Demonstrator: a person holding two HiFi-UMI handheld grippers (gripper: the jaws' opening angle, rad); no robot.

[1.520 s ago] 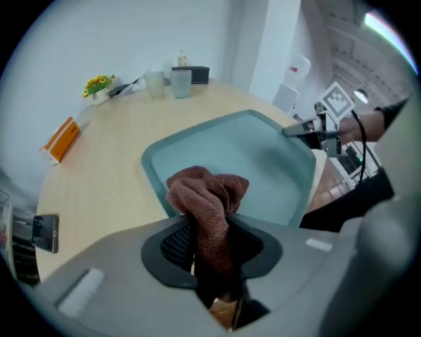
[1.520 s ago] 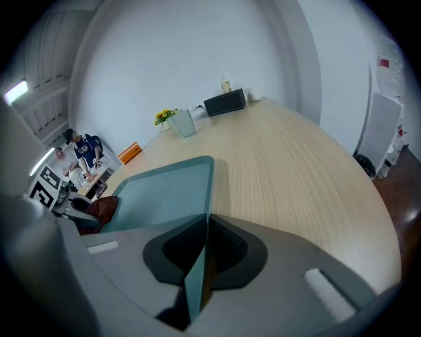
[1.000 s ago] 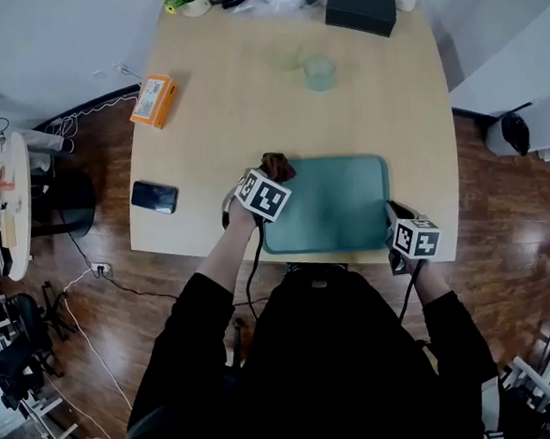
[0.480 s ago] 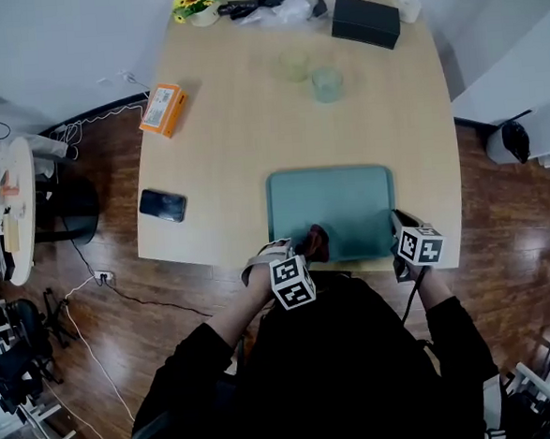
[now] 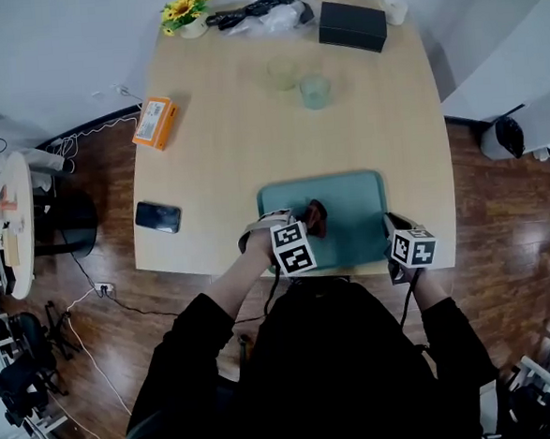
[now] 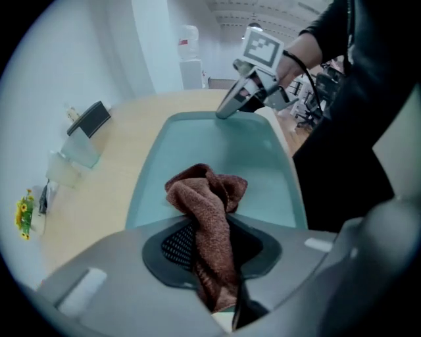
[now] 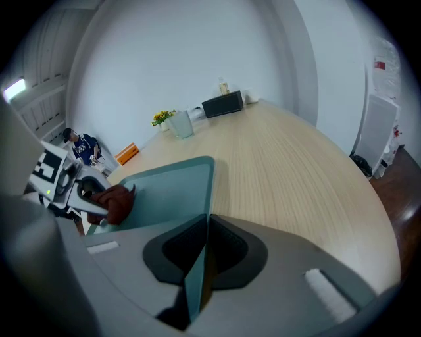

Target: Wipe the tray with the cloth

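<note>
Left gripper (image 6: 214, 257) is clamped on the brown cloth (image 6: 204, 194), which bunches just ahead of its fingertips on the teal tray (image 6: 223, 145). Bare tray runs on beyond them toward the right gripper (image 7: 197, 263), whose jaws have just tightened on the rim, seemingly at a corner.

Cloth (image 5: 314, 219) on tray (image 5: 351, 201), phone (image 5: 157, 216) left

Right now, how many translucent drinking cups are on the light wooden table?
2. A pale yellowish cup and a greenish cup stand close together toward the far end of the table, beyond the teal tray. None appears hidden.
</note>
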